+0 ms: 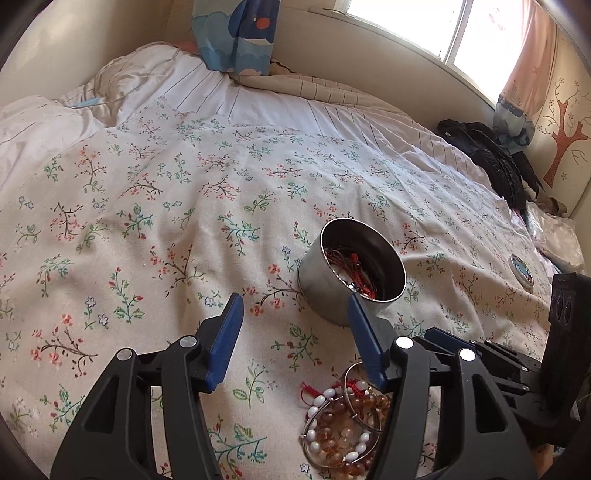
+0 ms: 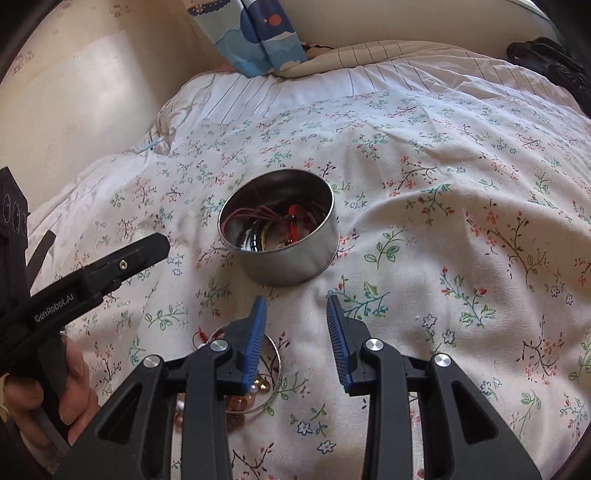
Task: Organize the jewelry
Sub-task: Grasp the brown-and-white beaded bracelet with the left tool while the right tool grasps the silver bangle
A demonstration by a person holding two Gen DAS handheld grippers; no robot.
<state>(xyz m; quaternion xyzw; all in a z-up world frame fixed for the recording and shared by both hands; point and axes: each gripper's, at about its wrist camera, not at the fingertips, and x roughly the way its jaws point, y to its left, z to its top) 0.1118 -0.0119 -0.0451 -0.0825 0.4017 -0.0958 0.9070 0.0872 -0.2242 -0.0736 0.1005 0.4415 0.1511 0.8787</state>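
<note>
A round metal tin (image 1: pixel 321 291) stands open on the flowered bedsheet, with red cords and bracelets inside. Loose jewelry (image 1: pixel 343 424) lies in a pile nearer to me: amber and white bead bracelets, a thin metal bangle, a red cord. My left gripper (image 1: pixel 294 301) hovers open just left of the tin, nothing between its blue pads. In the right wrist view the tin (image 2: pixel 288 266) sits straight ahead. My right gripper (image 2: pixel 295 298) is open and empty in front of it. Its left finger covers part of the jewelry pile (image 2: pixel 255 391). The left gripper (image 2: pixel 159 242) shows side-on at left, held by a hand (image 2: pixel 74 380).
A round lid (image 1: pixel 521 270) lies on the sheet to the right of the tin. Dark clothing (image 1: pixel 491 155) is heaped at the far right by the wall. A rumpled white duvet (image 1: pixel 55 122) and a blue patterned curtain (image 1: pixel 236 33) are at the back.
</note>
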